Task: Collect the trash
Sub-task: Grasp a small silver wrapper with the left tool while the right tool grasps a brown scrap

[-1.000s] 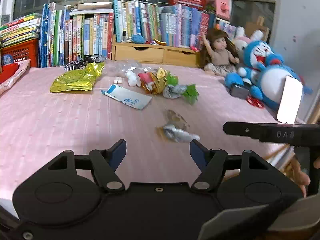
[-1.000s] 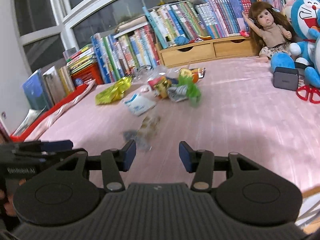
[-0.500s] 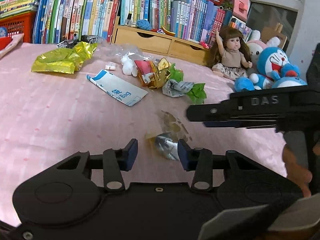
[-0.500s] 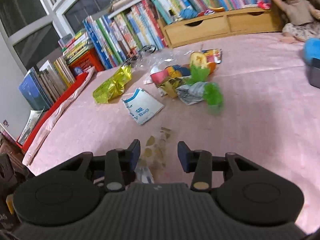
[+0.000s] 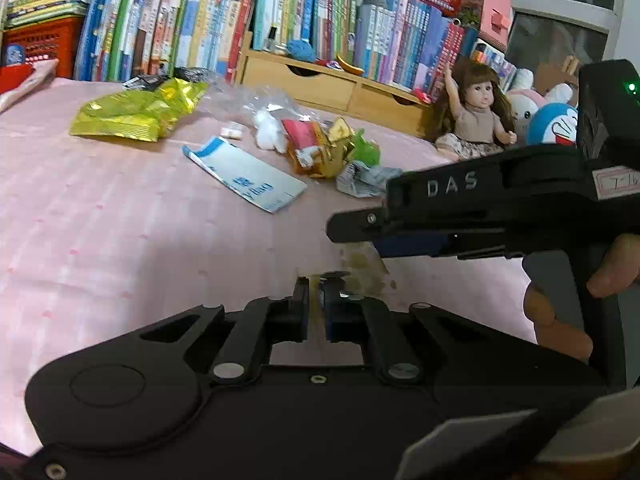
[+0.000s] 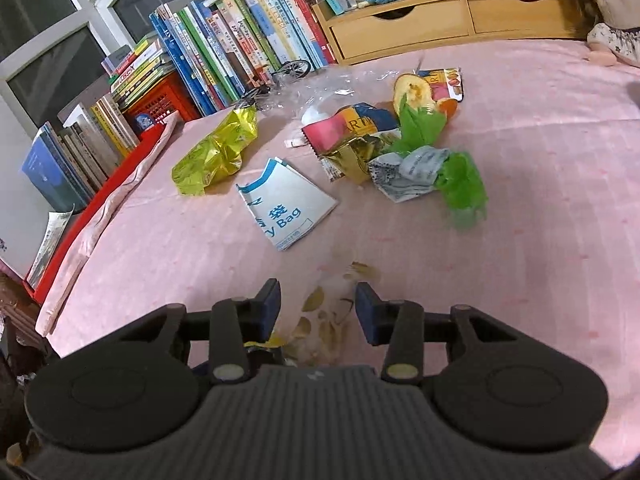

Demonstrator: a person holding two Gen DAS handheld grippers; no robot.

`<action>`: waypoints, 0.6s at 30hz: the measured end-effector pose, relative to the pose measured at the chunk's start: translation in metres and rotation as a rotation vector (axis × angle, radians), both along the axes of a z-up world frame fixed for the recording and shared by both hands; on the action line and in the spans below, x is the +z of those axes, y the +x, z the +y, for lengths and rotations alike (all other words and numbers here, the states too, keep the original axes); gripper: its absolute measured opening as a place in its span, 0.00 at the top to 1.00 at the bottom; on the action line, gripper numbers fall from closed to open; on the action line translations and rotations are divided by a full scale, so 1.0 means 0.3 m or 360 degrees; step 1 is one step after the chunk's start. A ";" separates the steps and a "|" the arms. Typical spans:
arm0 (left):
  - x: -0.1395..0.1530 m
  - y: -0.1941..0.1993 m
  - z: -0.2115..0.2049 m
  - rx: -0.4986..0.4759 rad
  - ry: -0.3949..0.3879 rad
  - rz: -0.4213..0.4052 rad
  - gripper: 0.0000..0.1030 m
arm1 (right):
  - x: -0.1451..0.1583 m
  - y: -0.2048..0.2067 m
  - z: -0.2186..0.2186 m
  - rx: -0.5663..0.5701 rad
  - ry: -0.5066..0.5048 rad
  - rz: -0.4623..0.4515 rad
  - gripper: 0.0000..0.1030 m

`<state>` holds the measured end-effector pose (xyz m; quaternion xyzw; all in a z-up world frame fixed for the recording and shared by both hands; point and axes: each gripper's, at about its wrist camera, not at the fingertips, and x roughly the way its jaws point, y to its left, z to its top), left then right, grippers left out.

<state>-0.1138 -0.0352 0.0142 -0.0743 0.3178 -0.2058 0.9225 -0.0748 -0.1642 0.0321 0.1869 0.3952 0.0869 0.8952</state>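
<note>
The left gripper [image 5: 316,288] sat low over the pink cloth [image 5: 120,232], its jaws just closed down to a sliver and pinching the near edge of a clear wrapper with gold leaf prints [image 6: 324,316]. The right gripper [image 6: 316,304] reached in from the side just above it, jaws partly apart after narrowing, the same wrapper lying between its fingers [image 6: 268,304]; no pad could be seen pressing on it. A person's hand [image 5: 568,296] gripped that tool's handle. Farther off lay a white and blue paper bag [image 6: 286,204], then a crumpled grey paper [image 6: 408,172] beside green scraps [image 6: 460,184], a red and gold wrapper [image 6: 344,136] and a yellow foil bag [image 6: 216,152]. Behind them stood a doll [image 5: 476,116] and rows of books [image 5: 200,28].
</note>
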 end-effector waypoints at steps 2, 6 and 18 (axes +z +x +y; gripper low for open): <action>0.007 -0.007 0.011 0.0012 0.0001 -0.0014 0.94 | -0.006 0.001 0.005 -0.0010 0.0002 0.0018 0.70; 0.016 -0.015 0.026 0.0019 0.0014 -0.0034 0.94 | -0.017 -0.007 0.020 -0.0008 -0.0048 0.0013 0.74; -0.007 0.029 0.025 0.0025 -0.0122 0.0087 0.67 | 0.026 -0.071 -0.056 -0.0176 -0.0142 -0.0078 0.80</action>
